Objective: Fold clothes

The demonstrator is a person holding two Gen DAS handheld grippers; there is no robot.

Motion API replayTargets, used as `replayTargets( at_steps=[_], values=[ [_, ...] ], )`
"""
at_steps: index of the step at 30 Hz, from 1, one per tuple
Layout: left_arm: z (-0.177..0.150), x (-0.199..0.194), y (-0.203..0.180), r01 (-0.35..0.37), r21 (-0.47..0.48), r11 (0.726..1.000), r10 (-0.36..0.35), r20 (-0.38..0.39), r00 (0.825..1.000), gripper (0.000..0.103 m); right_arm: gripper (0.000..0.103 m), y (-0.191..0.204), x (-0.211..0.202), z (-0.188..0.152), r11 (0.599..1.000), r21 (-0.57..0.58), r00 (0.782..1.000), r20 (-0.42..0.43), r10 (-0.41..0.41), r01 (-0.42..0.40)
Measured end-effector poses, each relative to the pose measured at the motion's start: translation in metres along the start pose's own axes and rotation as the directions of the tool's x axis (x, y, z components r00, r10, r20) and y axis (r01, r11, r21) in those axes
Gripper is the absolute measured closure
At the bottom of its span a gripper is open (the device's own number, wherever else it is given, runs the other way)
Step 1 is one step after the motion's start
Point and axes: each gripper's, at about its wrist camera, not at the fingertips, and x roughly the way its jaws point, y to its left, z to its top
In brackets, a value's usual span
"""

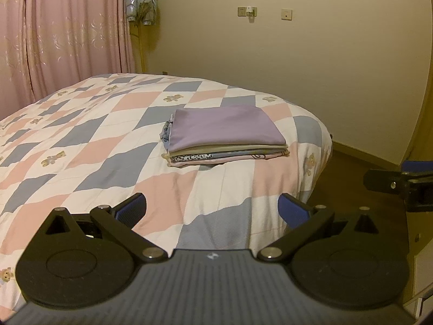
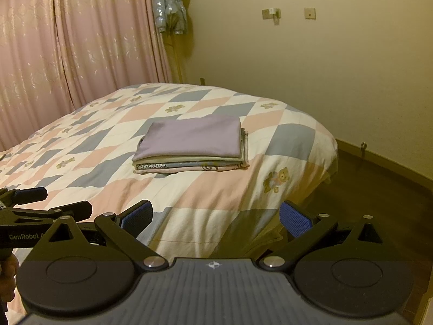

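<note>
Left hand-held gripper (image 1: pixel 212 211) hangs over the bed (image 1: pixel 81 146) edge, jaws wide apart, empty; folded clothes pile (image 1: pixel 224 135) sits at twelve o'clock, purple piece on top; right hand-held gripper (image 2: pixel 216 218) likewise spread, pile at eleven o'clock

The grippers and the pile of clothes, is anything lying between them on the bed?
No. In both wrist views only bare quilt lies between the open left gripper, the open right gripper and the pile.
</note>
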Motion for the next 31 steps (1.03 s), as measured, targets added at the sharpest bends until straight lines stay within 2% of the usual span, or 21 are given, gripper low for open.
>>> replayTargets(
  at_steps=[31],
  values=[
    [0.0026,-0.0047,-0.0041,-0.003,0.0,1.0,0.003,0.017,1.0,0.001,0.0,0.0021,-0.001,0.0015,1.0,0.001,1.0,0.001,0.006,-0.006]
  ],
)
